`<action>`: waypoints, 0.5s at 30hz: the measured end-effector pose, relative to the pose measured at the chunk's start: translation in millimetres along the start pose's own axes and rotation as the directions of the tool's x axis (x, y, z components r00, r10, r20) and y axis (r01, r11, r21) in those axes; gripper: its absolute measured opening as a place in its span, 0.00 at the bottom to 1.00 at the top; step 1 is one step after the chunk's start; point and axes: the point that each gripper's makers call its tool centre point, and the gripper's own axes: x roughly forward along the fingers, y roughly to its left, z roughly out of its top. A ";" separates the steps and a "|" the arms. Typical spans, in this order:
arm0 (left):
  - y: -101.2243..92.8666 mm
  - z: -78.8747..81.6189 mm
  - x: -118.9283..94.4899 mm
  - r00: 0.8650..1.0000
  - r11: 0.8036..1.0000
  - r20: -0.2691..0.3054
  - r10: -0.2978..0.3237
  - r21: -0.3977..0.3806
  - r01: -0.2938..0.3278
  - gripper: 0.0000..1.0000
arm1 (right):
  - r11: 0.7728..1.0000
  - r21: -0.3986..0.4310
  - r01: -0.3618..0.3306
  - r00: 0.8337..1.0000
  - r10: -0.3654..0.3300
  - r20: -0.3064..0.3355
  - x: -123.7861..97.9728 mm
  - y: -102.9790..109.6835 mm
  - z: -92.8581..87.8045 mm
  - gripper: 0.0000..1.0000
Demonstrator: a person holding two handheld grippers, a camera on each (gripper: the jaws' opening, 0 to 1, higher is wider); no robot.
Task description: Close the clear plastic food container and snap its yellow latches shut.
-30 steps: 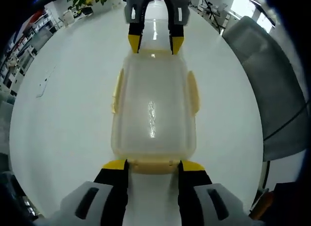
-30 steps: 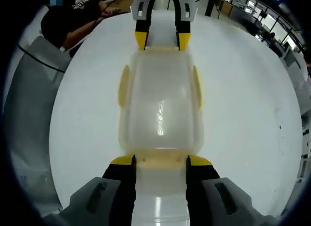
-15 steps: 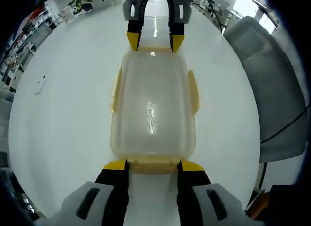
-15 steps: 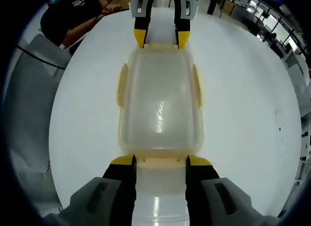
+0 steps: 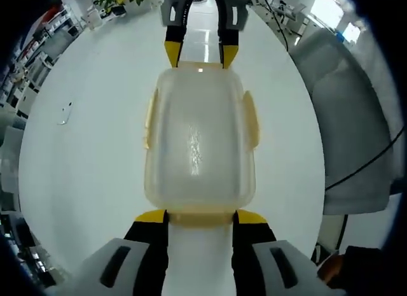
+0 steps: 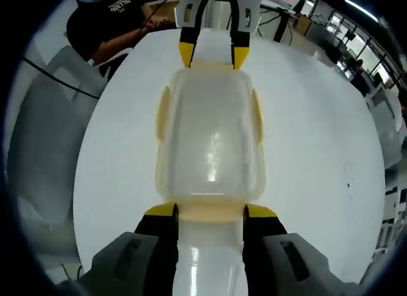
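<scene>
Two grippers are set at opposite short ends of the clear plastic food container (image 5: pixel 200 143), lid on, near the middle of the white round table (image 5: pixel 82 149). Left gripper (image 5: pixel 200 217) and right gripper (image 6: pixel 210 211) are each spread astride an end latch (image 5: pixel 200 218), apparently to press it shut. Side latches (image 6: pixel 163 113) are flared out. No readable writing is seen.
</scene>
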 end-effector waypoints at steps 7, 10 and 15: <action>-3.2 29.4 -11.0 1.000 1.000 0.019 0.012 -0.012 -0.012 0.33 | 1.000 -0.005 0.005 1.000 -0.005 -0.001 -22.6 2.5 -18.7 0.35; -3.3 52.8 -9.6 1.000 1.000 0.025 0.012 0.006 -0.013 0.33 | 1.000 0.009 0.005 1.000 -0.005 -0.003 -35.5 4.8 -35.9 0.35; -1.4 98.5 -5.9 0.998 1.000 0.063 0.003 0.014 -0.003 0.33 | 0.999 0.028 0.025 0.999 -0.024 -0.026 -57.7 8.2 -74.0 0.35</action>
